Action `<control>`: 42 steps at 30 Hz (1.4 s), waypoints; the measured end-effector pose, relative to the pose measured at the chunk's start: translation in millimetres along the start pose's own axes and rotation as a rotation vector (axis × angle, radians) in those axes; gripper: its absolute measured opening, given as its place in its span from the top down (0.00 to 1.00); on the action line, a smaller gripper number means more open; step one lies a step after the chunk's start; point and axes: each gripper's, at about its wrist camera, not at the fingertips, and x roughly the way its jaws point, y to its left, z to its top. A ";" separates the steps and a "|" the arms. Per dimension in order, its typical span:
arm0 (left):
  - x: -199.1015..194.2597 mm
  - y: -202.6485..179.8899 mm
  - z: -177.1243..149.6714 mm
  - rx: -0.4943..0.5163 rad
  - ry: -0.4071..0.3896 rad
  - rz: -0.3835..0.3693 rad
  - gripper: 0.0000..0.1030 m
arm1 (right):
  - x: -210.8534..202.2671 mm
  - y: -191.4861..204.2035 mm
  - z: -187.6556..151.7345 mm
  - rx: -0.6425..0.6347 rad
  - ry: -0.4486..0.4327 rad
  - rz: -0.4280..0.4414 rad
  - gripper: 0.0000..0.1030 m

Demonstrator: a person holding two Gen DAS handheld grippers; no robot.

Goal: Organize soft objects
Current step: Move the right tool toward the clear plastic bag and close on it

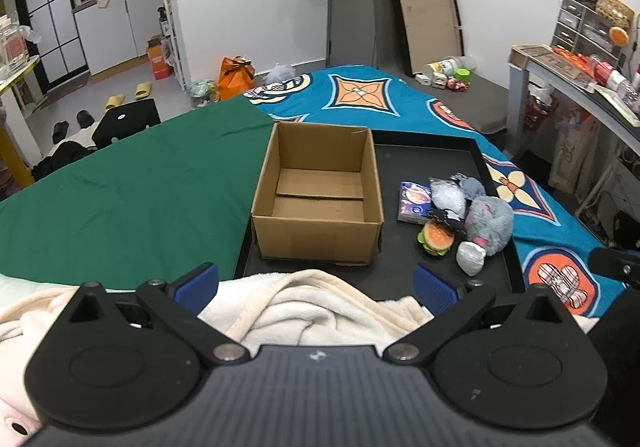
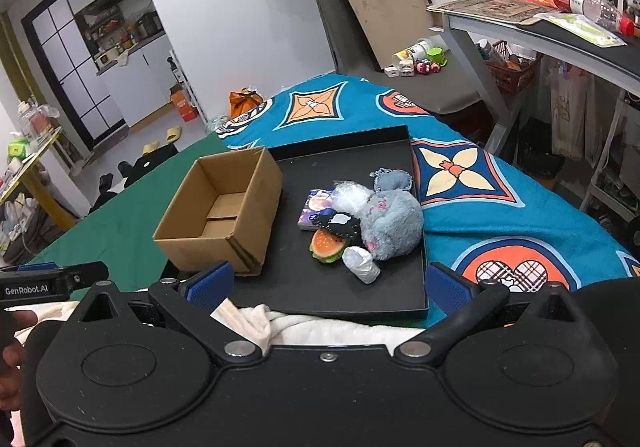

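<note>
Bed with blue patterned cover (image 1: 400, 107); black tray (image 2: 360, 299) carries an empty cardboard box (image 1: 316, 203) beside a soft-toy pile with a grey plush (image 2: 392, 227). Left gripper (image 1: 316, 285) and right gripper (image 2: 328, 285) both spread wide over a cream blanket (image 1: 320, 311), gripping nothing.

On my left gripper (image 2: 56, 279), seen at the near left edge of the right view, I read "GenRobot.AI" in white. Other print is too blurred to read.

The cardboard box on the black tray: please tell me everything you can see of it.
The cardboard box is plain brown corrugated card, open at the top and empty, its bottom flaps meeting in a seam. It stands upright on the left part of the black tray, beside the green cloth. The toys lie apart from it; nothing grips it.
</note>
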 end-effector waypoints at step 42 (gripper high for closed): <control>124.5 26.3 30.9 -0.107 0.078 0.120 0.18 | 142.1 -71.7 -2.5 0.317 0.143 0.063 0.14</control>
